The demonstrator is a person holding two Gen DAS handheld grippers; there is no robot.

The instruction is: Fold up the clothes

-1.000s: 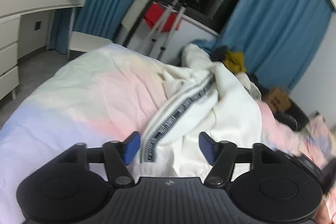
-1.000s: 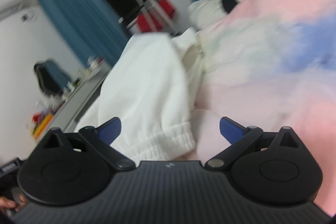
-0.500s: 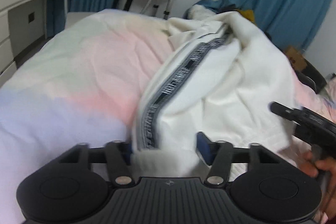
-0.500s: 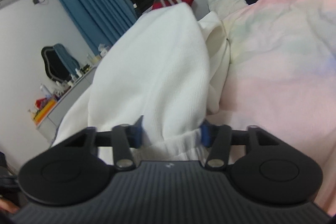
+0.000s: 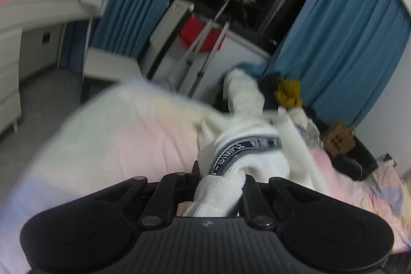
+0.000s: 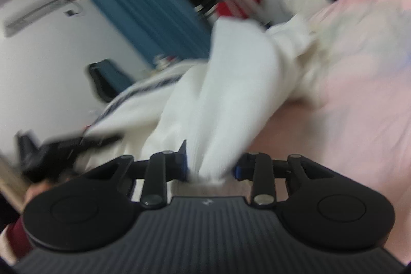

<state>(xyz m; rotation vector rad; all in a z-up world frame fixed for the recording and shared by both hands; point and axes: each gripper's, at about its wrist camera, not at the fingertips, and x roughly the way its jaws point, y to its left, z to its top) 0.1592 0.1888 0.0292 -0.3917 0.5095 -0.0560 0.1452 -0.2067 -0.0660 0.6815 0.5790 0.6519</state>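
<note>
Since the earlier frames both sets of jaws have been brought in from wide apart onto the ribbed cuffs of the white trousers, and the cloth has been raised off the bed. Seen from the left wrist, the left gripper (image 5: 218, 184) is clamped tight on one ribbed cuff (image 5: 218, 193), which is bunched between the jaws and spills back toward the camera; the grip is taken at the very end of the leg, presumably so that the whole length hangs free and can be drawn straight. From that cuff the white trousers (image 5: 246, 153) run away over the pink and pale bed cover (image 5: 123, 145), the dark lettered side stripe (image 5: 241, 147) curving across the upper face, which suggests this leg is held with its outer seam uppermost. Beyond the bed a heap of other clothes (image 5: 282, 91) lies before the blue curtains (image 5: 341, 48); these appear to be waiting their turn. Seen from the right wrist, much blurred, the right gripper (image 6: 210, 167) has its jaws closing on the other cuff, with white cloth filling the gap between the blue pads; the hold is wider because the fabric is thickly gathered there. The second leg rises away from the jaws toward the bed cover (image 6: 359, 107), and at the left edge the left gripper (image 6: 51, 148) is visible with the striped leg trailing from it. The two ends seem to be held apart so that the legs can be stretched and laid one over the other.
</note>
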